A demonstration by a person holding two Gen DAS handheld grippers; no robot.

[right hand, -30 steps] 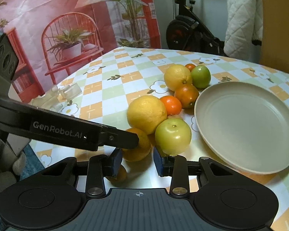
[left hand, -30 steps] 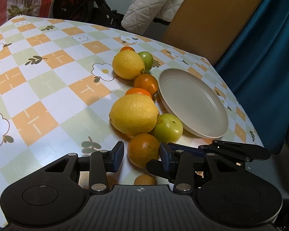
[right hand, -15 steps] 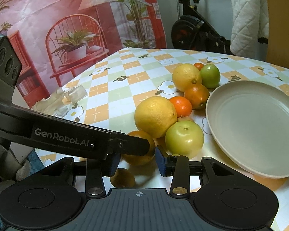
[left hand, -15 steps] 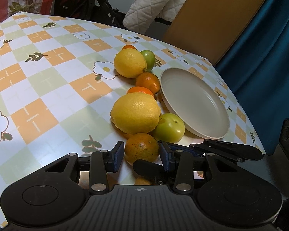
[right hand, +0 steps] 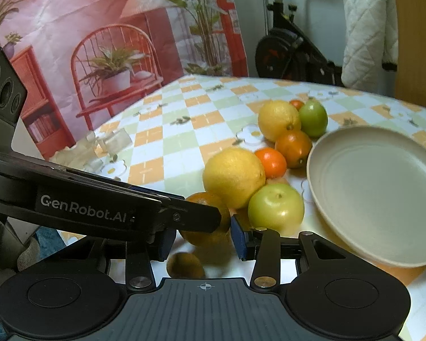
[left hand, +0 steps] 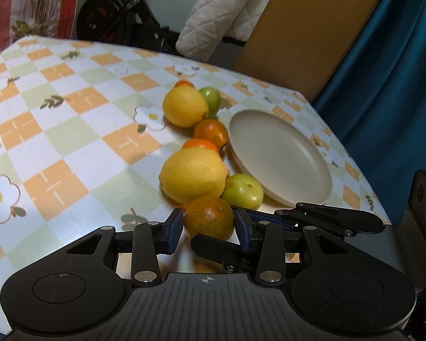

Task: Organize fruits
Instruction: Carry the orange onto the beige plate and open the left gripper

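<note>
— We start at the left gripper (left hand: 208, 233); its jaws are narrowly parted and clamped on the speckled orange (left hand: 208, 220), one blue pad on each flank.

— Agreed; from the right wrist we see only a slice of that orange, because the left gripper's black finger lies across it.

— The right gripper (right hand: 201, 240): its jaws have just been opening; the gap is narrow, and the orange shows in it, though we see no pad pressing on the fruit; that crossing finger hides the left-hand pad's edge.

— In the left wrist view one right finger passes under the orange and hides its lower edge; we cannot tell whether they touch.

— Below the gap lies a small brown fruit (right hand: 184, 264); it is blurred, and we cannot name it.

— Just beyond the orange sits the near lemon (left hand: 193, 177), with a green fruit (left hand: 242, 191) beside it, close to the rim of the empty plate (left hand: 281, 156).

— Behind the lemon, a tangerine (left hand: 200, 143) is half hidden; farther on the tablecloth (left hand: 71, 142), the far lemon (left hand: 184, 108) covers most of another small orange fruit.
</note>
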